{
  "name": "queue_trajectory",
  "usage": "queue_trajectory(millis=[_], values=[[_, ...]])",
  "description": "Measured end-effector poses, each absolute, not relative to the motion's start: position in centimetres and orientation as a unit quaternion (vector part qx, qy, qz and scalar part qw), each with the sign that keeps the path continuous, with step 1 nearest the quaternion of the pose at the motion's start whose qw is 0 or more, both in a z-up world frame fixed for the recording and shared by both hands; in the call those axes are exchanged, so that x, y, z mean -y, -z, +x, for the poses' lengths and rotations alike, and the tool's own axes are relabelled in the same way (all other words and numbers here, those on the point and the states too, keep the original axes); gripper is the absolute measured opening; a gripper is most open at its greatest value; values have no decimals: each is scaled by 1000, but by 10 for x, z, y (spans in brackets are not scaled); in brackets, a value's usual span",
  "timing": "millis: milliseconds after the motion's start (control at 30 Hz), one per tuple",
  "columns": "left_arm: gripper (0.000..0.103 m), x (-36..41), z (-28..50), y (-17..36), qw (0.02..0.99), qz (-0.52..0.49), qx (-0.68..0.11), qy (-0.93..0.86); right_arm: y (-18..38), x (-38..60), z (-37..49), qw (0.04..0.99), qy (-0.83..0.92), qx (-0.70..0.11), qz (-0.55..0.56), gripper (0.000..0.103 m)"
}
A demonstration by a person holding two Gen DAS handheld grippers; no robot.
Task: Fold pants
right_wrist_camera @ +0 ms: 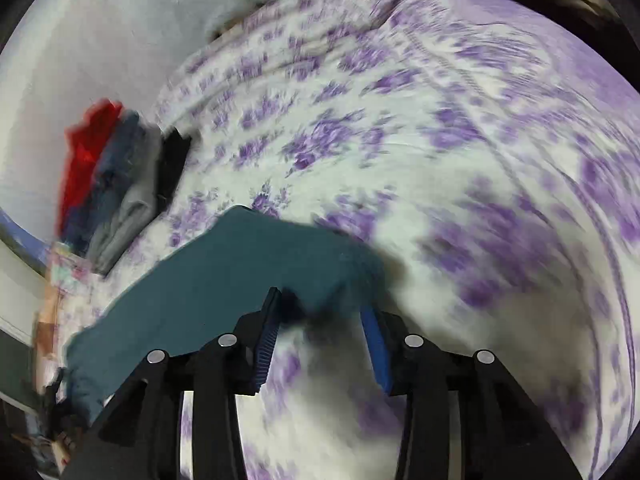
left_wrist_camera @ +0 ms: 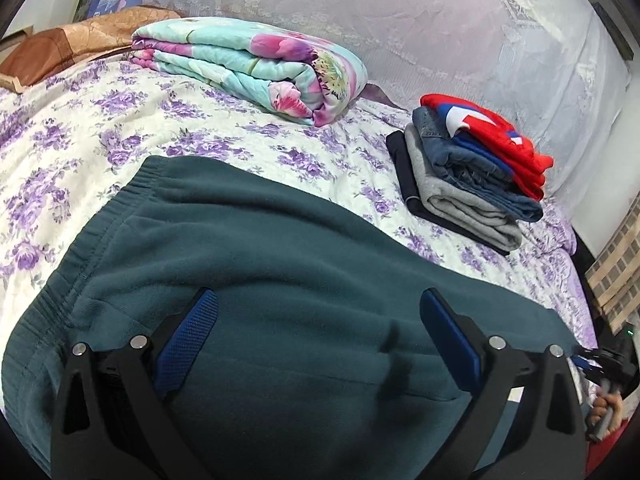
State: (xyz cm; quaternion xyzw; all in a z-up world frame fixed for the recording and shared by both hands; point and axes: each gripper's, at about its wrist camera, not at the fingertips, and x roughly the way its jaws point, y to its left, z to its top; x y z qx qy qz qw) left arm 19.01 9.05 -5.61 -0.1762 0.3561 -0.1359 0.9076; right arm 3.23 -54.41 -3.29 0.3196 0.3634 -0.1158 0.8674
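Pants [left_wrist_camera: 280, 264] flat on bed; left gripper [left_wrist_camera: 318, 320] spread wide above, right gripper [right_wrist_camera: 320, 316] parted at leg end (blurred), stack [left_wrist_camera: 472, 176] at 2 o'clock; next: grab cuff, fold.

i see a bed [left_wrist_camera: 100, 128] under a white sheet with purple flowers, and a pale lace curtain [left_wrist_camera: 420, 32] behind it. a folded floral quilt [left_wrist_camera: 248, 64] sits near a brown pillow [left_wrist_camera: 60, 48]. a stack of folded clothes [left_wrist_camera: 472, 172] rests by the curtain. the right view is blurred.
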Motion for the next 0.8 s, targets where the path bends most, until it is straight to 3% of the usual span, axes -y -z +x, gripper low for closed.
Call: queue_trajectory(millis=[100,200,300,367,400,467,533,567,633,733,800], values=[[99,-91,190,57,908,-176,-355,135,11,547,14,883,122,-303,337,43],[99,-91,190,57,908,-177,-355,135,-5,526,39,895,81,-299,321,43],[99,-92,191,56,905,-176,-361,137,-3,492,79,891,20,-327,313,47],[99,-95,191,54,903,-168,-370,136,13,469,112,875,-24,-368,314,58],[99,-97,190,53,903,-161,-376,134,27,464,128,864,-34,-393,314,59],[99,-107,185,53,896,-150,-395,136,53,470,130,851,-12,-410,328,56],[98,-121,174,51,888,-150,-405,159,64,487,117,851,-23,-377,366,42],[97,-131,164,49,883,-151,-409,173,66,495,110,844,-26,-373,384,40],[93,-149,143,41,885,-154,-406,171,63,504,100,846,-18,-363,389,41],[99,-170,117,24,912,-135,-373,104,63,498,99,862,-13,-363,354,42],[99,-183,102,19,915,-142,-368,88,59,484,100,876,-8,-366,316,50]])
